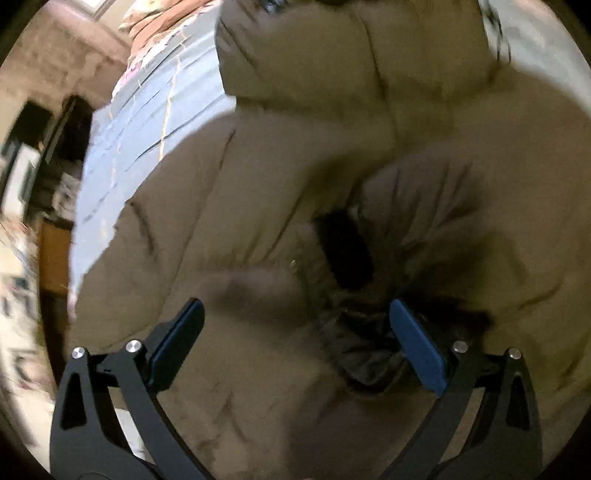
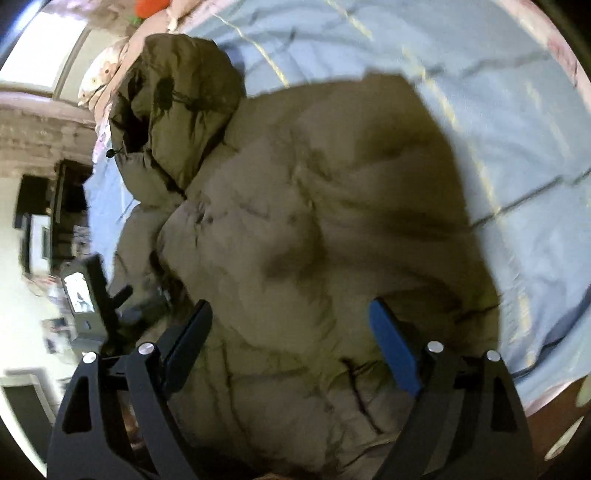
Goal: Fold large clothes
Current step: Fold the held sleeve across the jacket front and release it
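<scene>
A bulky olive-brown padded jacket (image 1: pixel 332 147) lies spread on a bed and fills most of both views. Its hood (image 2: pixel 177 99) lies bunched at the far left end, toward the pillows. My left gripper (image 1: pixel 295 304) hovers open close above the jacket, beside a dark sleeve opening (image 1: pixel 343 251) with black lining bunched under the right finger. My right gripper (image 2: pixel 290 304) is open over the jacket (image 2: pixel 332 203), above a puffy quilted panel, with nothing pinched between its blue pads. Both views are blurred by motion.
A pale blue sheet (image 2: pixel 498 129) with thin lines covers the bed (image 1: pixel 140 122) around the jacket. Pink floral bedding (image 1: pixel 147 26) is piled at the head. Dark furniture (image 1: pixel 66 129) and clutter stand left of the bed. A blurred black device (image 2: pixel 105 291) shows at the jacket's left edge.
</scene>
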`<state>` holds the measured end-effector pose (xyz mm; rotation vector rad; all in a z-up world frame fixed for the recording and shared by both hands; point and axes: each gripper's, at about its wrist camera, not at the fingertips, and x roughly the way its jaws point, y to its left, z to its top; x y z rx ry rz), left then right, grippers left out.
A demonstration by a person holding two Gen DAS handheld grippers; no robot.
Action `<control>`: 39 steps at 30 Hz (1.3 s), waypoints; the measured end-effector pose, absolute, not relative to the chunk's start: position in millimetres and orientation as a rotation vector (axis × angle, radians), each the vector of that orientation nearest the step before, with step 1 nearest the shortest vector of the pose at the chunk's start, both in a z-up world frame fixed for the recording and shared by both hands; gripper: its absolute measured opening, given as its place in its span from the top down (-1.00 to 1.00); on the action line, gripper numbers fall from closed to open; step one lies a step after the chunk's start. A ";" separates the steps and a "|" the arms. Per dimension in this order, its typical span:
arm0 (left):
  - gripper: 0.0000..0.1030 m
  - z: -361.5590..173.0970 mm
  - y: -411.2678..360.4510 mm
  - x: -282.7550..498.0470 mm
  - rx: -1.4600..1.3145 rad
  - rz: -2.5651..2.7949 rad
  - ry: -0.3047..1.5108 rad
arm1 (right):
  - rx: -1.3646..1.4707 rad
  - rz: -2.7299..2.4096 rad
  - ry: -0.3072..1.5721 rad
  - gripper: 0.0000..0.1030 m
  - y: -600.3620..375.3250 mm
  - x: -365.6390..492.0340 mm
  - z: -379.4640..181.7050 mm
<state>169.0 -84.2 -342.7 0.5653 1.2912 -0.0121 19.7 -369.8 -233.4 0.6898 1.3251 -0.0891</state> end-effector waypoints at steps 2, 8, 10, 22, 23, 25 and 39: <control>-0.96 -341.3 -74.0 161.7 0.640 0.005 1.259 | 0.654 -0.127 1.318 -0.69 -372.5 18.1 -229.6; -0.96 -334.4 -13.0 167.8 0.523 0.124 1.350 | 0.932 -0.095 1.270 -0.69 -401.6 13.6 -262.3; -0.96 -313.1 -1.6 171.4 0.352 0.083 1.334 | 1.051 -0.069 1.262 -0.69 -408.3 14.3 -273.8; -0.96 -332.1 -84.5 145.9 0.517 -0.155 1.253 | 0.836 -0.210 1.294 -0.50 -383.5 70.5 -316.4; -0.96 -335.1 -85.1 147.0 0.524 -0.159 1.250 | 0.798 -0.258 1.261 -0.42 -392.3 77.4 -315.0; -0.96 -335.7 -86.0 149.7 0.515 -0.173 1.247 | 0.792 -0.312 1.201 -0.41 -408.9 88.5 -313.0; -0.96 -337.9 -77.0 178.6 0.422 -0.156 1.281 | 0.462 -0.242 1.350 -0.41 -343.3 92.7 -276.9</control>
